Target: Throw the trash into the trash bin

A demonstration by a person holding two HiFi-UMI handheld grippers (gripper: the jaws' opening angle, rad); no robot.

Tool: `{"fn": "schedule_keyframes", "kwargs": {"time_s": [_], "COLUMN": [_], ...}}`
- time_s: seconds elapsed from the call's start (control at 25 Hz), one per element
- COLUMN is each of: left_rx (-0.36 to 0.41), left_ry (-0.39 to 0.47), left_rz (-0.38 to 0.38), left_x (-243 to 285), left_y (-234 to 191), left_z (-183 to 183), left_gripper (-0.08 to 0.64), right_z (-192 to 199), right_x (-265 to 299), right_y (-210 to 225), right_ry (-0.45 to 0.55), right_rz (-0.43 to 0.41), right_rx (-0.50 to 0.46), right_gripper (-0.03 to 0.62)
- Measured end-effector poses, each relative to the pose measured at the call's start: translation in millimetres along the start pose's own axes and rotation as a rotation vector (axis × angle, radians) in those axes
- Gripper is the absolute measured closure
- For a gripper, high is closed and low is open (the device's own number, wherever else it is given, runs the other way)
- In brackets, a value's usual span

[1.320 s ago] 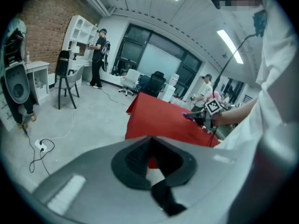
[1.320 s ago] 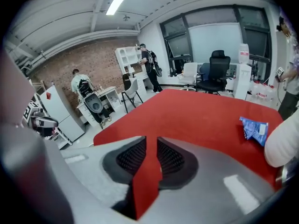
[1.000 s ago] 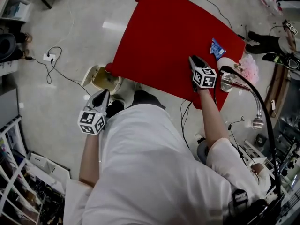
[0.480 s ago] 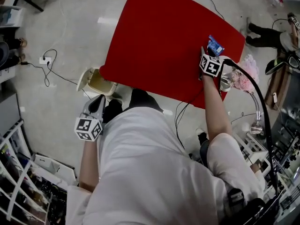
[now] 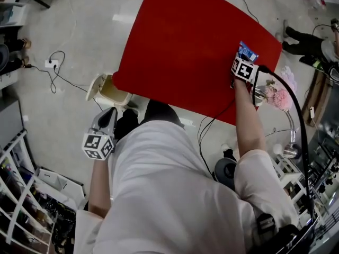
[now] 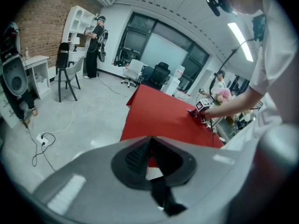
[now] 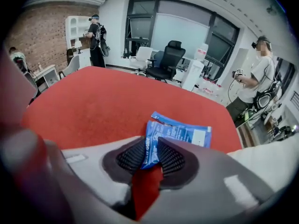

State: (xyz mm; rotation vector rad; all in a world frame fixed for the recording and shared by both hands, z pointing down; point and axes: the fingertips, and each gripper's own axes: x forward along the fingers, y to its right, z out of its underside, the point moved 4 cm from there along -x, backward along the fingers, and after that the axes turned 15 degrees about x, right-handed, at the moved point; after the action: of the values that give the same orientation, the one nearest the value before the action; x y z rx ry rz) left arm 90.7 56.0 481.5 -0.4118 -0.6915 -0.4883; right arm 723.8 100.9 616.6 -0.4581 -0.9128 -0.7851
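Right gripper (image 7: 150, 155) jaws just closing, pinching blue wrapper (image 7: 184, 134) by its near end; wrapper's length runs rightward past fingers. Left gripper (image 6: 150, 146) jaws together, empty, nearer trash bin (image 5: 108, 89).

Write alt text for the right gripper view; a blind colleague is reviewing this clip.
The right tool has just been closing on one end of a blue wrapper that lies on a red table, and the end is pinched between its pads. Beyond the table is an office with a black office chair and a person in a white shirt standing.
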Motion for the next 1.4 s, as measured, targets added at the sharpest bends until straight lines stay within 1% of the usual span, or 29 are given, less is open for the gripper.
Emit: {"fn": "schedule_keyframes", "kwargs": {"time_s": [0.12,0.2,0.4,0.52,0.68,0.84,1.04,1.16,1.4], "left_rx": [-0.008,-0.013,-0.023,-0.023,-0.02,-0.017,-0.023,-0.027,-0.038], "left_ry": [0.001,0.002,0.014,0.032,0.065,0.091,0.121,0.133,0.149], "left_rz": [-0.001,0.0,-0.006,-0.014,-0.019,-0.032,-0.054,-0.067,-0.092], "left_x": [-2,-4,-11,-17,-29,-36,-60,-70,-86], "left_y": [3,5,6,4,0,-8,-12,-13,-20], "left_z": [4,6,17,18,11,20,32,41,63], "left_gripper": [0.555,0.555,0.555,0.555,0.555,0.555,0.555,0.555,0.555], "right_z": [-1,-3,2,2,-9,-1,9,20,54], "right_x": [-2,-3,-16,-29,-56,-67,-93,-109,-135], "right_y": [-2,-1,-3,-10,-30,-61,-109,-142,-221], "right_ry": [0.018,0.037,0.033,0.061,0.098,0.122,0.144,0.145,0.128], "right_rz": [0.023,0.025,0.022,-0.004,-0.042,-0.092,-0.169,-0.234,-0.377], "right_rx": [-0.076,-0.104,-0.08,-0.074,-0.082,-0.119,-0.154,-0.178,-0.254], "right_gripper": [0.543,0.569,0.578,0.578,0.578,0.578,0.578,0.578,0.578]}}
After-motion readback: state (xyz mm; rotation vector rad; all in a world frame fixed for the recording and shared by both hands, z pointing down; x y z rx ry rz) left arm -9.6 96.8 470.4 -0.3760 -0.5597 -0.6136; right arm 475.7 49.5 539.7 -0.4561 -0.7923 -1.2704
